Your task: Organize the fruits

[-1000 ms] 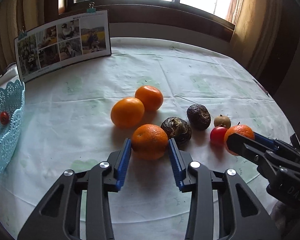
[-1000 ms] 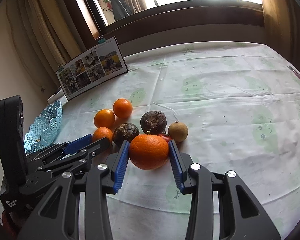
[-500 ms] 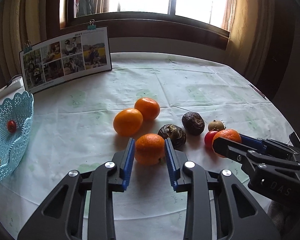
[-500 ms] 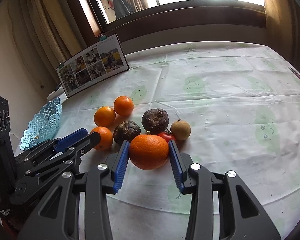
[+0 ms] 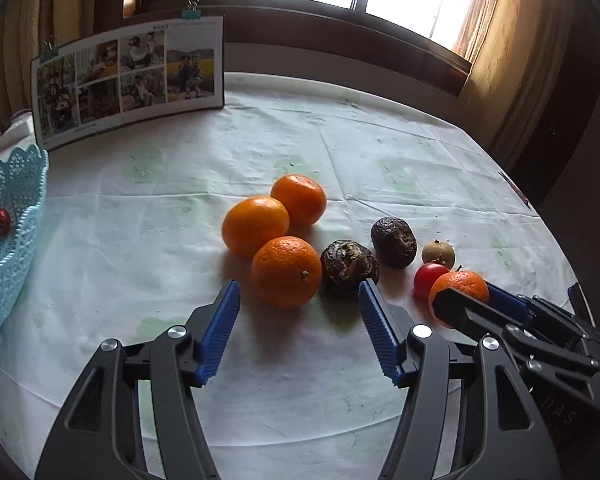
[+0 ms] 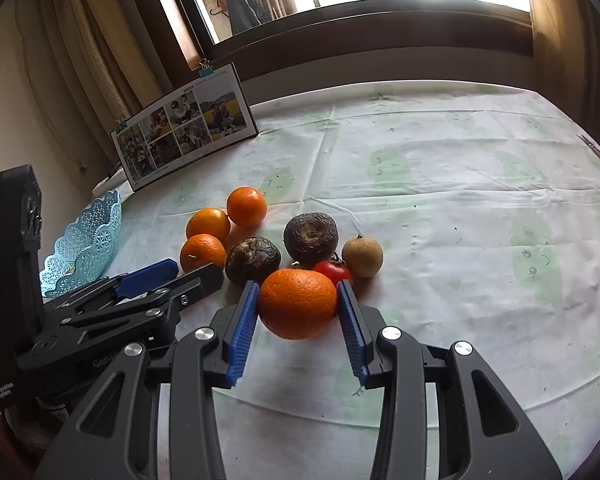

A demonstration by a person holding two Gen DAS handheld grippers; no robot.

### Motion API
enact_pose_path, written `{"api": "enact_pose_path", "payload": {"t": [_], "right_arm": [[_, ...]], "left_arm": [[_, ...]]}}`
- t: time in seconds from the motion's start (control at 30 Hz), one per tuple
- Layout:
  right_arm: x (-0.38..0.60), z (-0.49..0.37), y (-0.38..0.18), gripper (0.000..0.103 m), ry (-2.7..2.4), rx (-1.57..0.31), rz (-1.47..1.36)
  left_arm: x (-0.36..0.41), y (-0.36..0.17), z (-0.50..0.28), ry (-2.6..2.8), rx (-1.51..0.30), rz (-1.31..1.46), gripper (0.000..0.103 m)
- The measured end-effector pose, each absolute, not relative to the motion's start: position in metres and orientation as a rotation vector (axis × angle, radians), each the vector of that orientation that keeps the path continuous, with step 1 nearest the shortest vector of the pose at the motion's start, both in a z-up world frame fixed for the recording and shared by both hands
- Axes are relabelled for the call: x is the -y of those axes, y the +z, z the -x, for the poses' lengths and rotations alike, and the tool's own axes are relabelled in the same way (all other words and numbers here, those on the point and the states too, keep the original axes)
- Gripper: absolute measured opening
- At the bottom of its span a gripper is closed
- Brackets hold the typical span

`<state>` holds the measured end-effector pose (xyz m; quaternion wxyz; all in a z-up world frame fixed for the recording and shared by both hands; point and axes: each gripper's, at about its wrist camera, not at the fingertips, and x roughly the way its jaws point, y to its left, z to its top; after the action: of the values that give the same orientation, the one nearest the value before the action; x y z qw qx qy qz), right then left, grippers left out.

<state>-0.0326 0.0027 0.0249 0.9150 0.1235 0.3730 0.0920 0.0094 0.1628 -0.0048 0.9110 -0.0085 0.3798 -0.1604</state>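
My left gripper [image 5: 299, 289] stands open, its blue pads on either side of an orange [image 5: 286, 272] that rests on the tablecloth without touching them. This orange lies against two other oranges [image 5: 256, 224] [image 5: 300, 198]. My right gripper [image 6: 298, 286] is shut on a larger orange [image 6: 298, 304] low over the cloth, in front of a small red fruit [image 6: 332, 270]. In the left wrist view the right gripper [image 5: 460, 300] comes in from the right with that orange [image 5: 458, 284]. Whether the held orange touches the cloth I cannot tell.
Two dark wrinkled fruits [image 5: 348, 268] [image 5: 394, 242] and a small brown fruit [image 5: 438, 254] lie between the orange groups. A light blue lace basket [image 5: 20, 184] with a small red fruit [image 5: 1, 221] stands at the left edge. A clipped photo board [image 5: 128, 80] leans at the back.
My left gripper has opened wide and let go of its orange, which now rests beside the other two. The right gripper stays shut on its orange.
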Motion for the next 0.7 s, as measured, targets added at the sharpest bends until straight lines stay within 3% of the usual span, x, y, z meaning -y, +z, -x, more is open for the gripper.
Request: {"api": "enact_pose_path", "payload": {"t": [0.17,0.47,0.53,0.7], "right_arm": [[-0.004,0.033,0.025,0.041,0.192,-0.772,-0.251],[-0.006,0.034,0.026,0.041,0.195,-0.762,-0.245],[-0.007,0.034,0.026,0.040,0.194,-0.760,-0.242],[-0.008,0.033,0.024,0.041,0.185,-0.769,-0.235]], "left_arm": [[-0.162,-0.008,-0.016,-0.306,-0.795,0.012,0.038],[-0.168,0.000,-0.005,-0.271,-0.738,0.007,0.034],[-0.173,0.007,0.001,-0.249,-0.699,0.007,0.021],[-0.188,0.018,0.005,-0.213,-0.666,0.034,0.022]]}}
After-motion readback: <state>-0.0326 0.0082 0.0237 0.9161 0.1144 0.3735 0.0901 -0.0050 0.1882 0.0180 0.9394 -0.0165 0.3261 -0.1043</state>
